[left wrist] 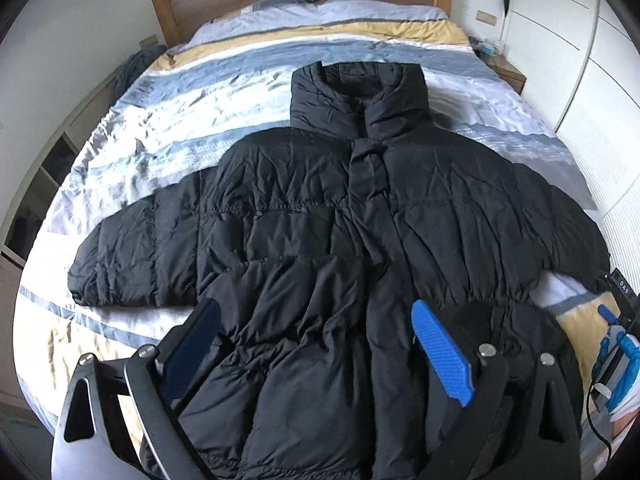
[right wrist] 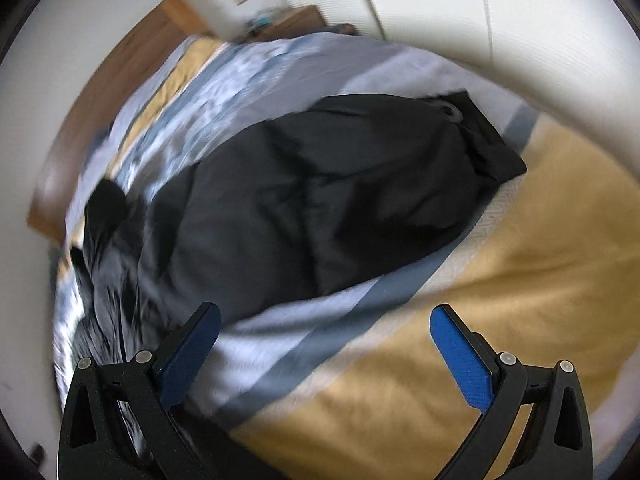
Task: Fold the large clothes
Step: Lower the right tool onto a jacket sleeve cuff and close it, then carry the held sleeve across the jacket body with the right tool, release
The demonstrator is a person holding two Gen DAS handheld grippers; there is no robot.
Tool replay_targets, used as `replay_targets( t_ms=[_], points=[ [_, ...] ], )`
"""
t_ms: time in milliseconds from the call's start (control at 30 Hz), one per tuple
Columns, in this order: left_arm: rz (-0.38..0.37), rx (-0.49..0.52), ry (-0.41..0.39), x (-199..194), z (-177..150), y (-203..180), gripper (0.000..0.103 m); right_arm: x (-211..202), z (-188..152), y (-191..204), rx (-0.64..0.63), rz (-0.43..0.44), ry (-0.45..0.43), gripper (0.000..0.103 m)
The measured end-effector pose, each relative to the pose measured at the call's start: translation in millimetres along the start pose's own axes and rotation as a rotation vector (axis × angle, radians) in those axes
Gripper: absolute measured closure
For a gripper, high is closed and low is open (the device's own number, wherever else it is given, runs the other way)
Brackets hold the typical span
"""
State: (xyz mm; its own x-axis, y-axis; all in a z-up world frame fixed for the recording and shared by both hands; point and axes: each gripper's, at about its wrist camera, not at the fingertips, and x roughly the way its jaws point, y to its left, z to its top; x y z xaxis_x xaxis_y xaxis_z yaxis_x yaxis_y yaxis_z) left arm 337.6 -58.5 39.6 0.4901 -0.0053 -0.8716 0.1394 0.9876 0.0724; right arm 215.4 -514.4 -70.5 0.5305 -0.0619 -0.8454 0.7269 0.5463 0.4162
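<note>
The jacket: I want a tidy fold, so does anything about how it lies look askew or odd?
Mostly fine: the black puffer jacket lies front up on the striped bed, sleeves spread, collar toward the headboard. Its lower hem is bunched and wrinkled between the open left gripper fingers. No damage shows.

text: we read "D A S" in white letters | on: black device [left wrist: 622, 286] at the bed's right edge (rest of lettering cut off) | elsewhere: nothing legible
</note>
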Motion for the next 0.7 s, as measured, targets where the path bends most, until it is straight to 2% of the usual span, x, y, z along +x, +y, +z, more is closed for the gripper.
replay_targets(
  t_ms=[133,233,433,533,600,633,700],
  points=[
    [-0.030,-0.030,0.049,16,8,-1,0.006,20,18,-23,0.115,0.089,0.008,0.001],
    [-0.030,-0.044,0.077,23,13,-2,0.006,29,32,-44,0.234,0.164,-0.024,0.002],
    [-0.016,-0.049,0.094,31,19,1,0.006,38,55,-72,0.401,0.282,-0.109,0.012],
    [-0.018,-0.052,0.106,34,20,1,0.006,40,64,-80,0.441,0.319,-0.135,0.029],
    [-0.026,-0.053,0.115,36,20,0,0.006,38,69,-80,0.452,0.344,-0.146,0.051],
    [-0.028,-0.050,0.115,35,21,-2,0.006,34,68,-85,0.447,0.352,-0.151,0.056],
    [-0.034,-0.050,0.109,33,21,-2,0.006,30,76,-78,0.429,0.365,-0.174,0.079]
  ],
)
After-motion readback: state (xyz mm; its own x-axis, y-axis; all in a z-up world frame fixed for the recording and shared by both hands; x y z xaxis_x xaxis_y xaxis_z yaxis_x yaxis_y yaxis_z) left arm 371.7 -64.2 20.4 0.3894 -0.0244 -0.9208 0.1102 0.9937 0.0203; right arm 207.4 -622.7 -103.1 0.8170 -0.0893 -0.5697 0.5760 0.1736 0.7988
